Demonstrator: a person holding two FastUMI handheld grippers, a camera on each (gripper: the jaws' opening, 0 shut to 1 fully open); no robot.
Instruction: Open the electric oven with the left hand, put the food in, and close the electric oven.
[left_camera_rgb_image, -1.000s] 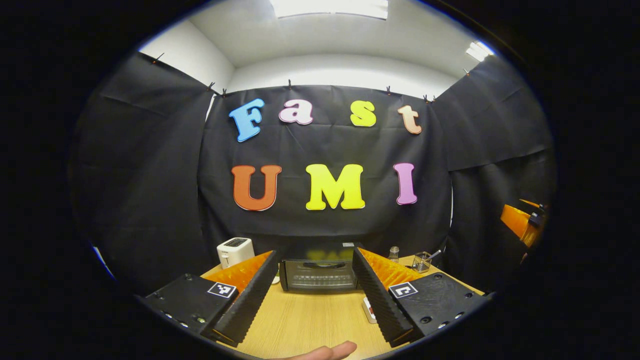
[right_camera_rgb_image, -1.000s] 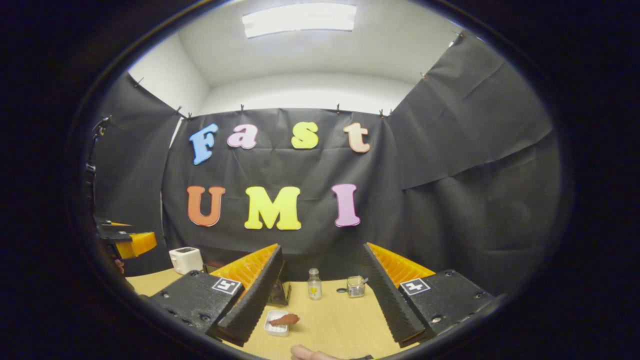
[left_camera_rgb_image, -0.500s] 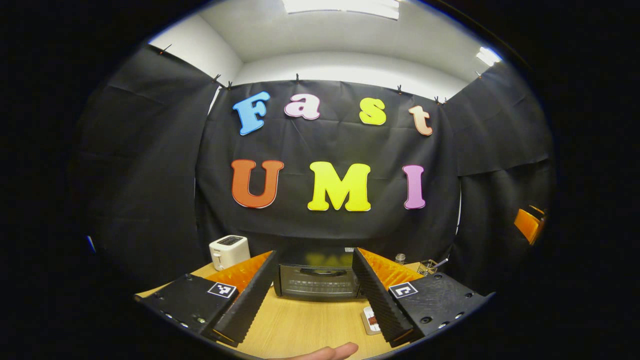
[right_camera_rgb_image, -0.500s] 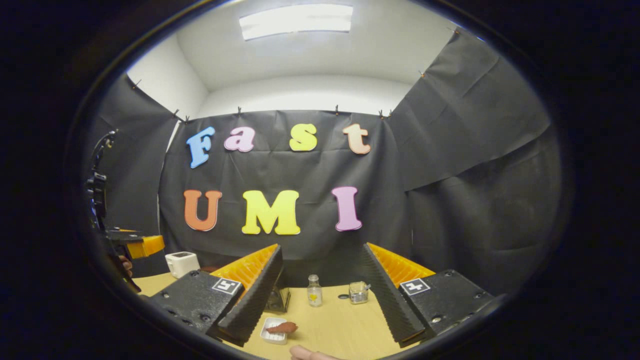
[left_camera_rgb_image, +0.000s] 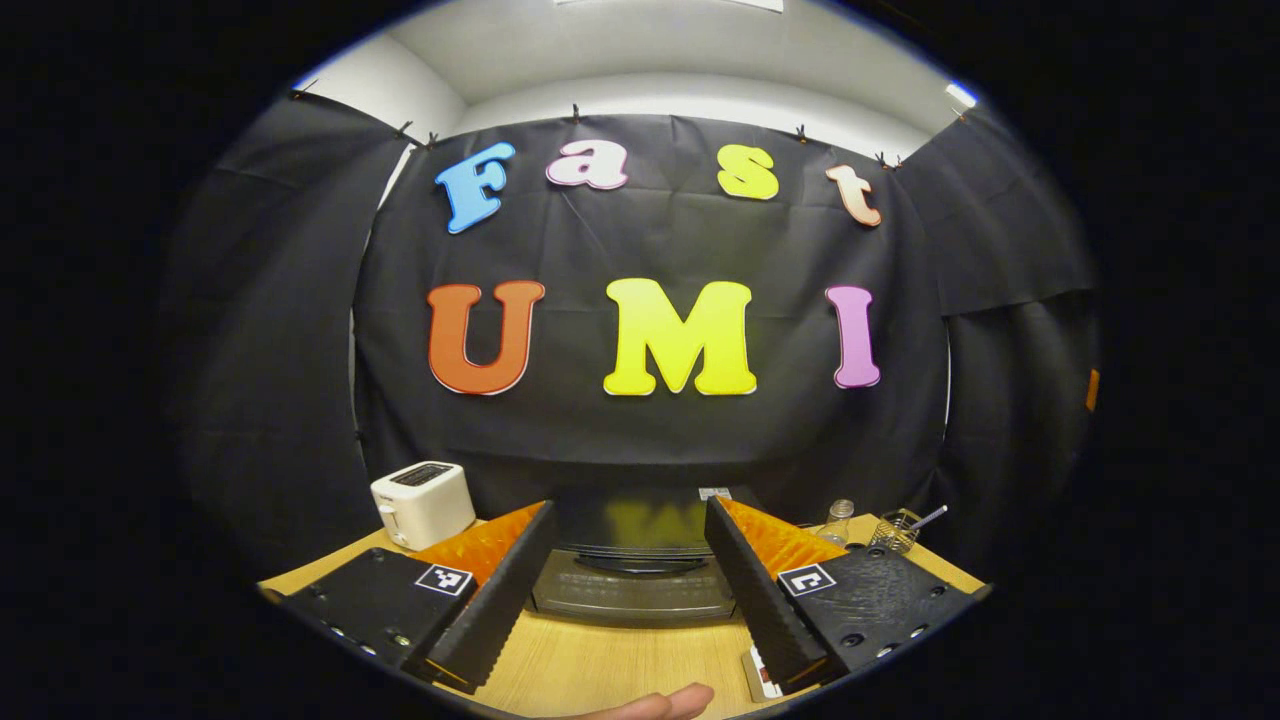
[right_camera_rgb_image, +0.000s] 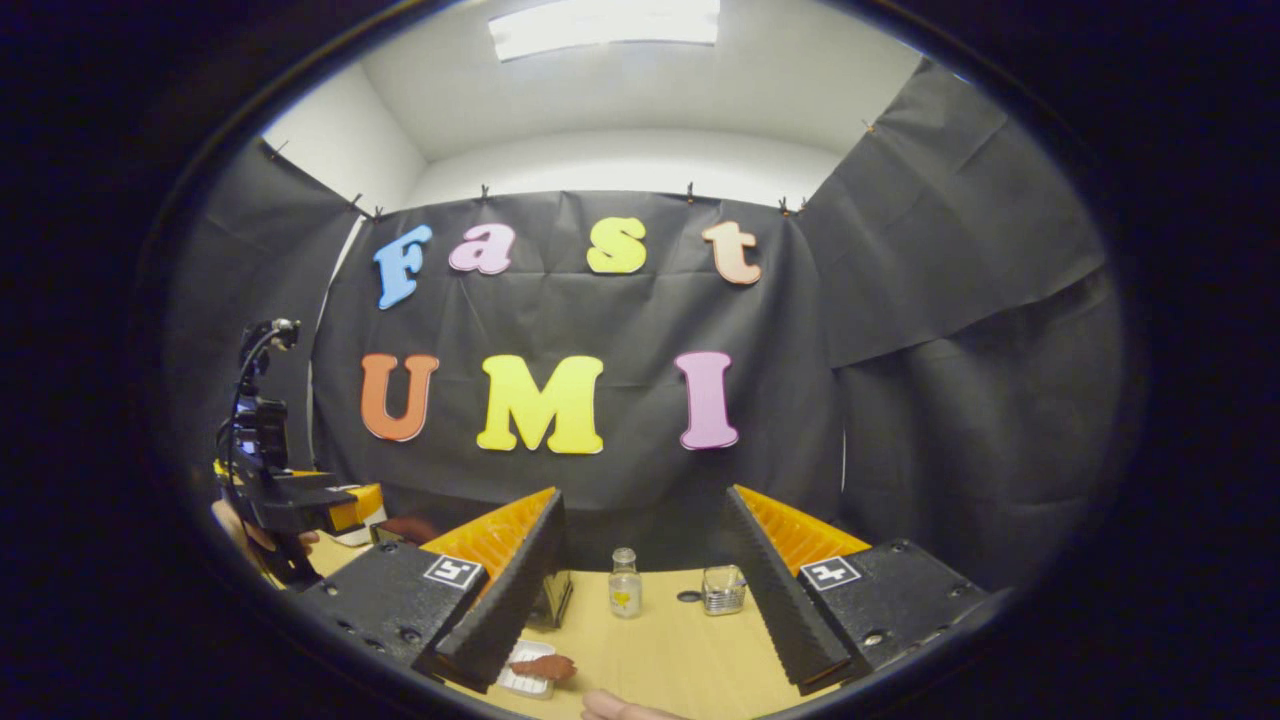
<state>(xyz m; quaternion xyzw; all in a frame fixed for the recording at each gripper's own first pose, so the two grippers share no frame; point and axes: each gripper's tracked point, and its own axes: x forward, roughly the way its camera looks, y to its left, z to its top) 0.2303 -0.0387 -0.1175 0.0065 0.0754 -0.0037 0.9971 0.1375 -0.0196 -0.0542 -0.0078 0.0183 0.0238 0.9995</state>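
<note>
The dark electric oven (left_camera_rgb_image: 634, 590) stands straight ahead in the left gripper view, its door shut and its handle along the top of the door. My left gripper (left_camera_rgb_image: 628, 515) is open just short of it, one finger on each side of the oven front. In the right gripper view my right gripper (right_camera_rgb_image: 642, 500) is open and holds nothing. The food, a brown piece (right_camera_rgb_image: 545, 666) on a small white tray (right_camera_rgb_image: 515, 682), lies on the table beside its left finger. The left gripper (right_camera_rgb_image: 300, 500) is seen at far left, held by a hand (right_camera_rgb_image: 232, 522).
A white toaster (left_camera_rgb_image: 420, 503) stands left of the oven. A small bottle (right_camera_rgb_image: 625, 583) and a glass cup (right_camera_rgb_image: 722, 588) with a spoon sit near the back wall, right of the oven. The wooden table (right_camera_rgb_image: 665, 650) runs under both grippers.
My left gripper has moved forward to the oven, which now looks larger and sits between its fingers. The right gripper has shifted only a little.
</note>
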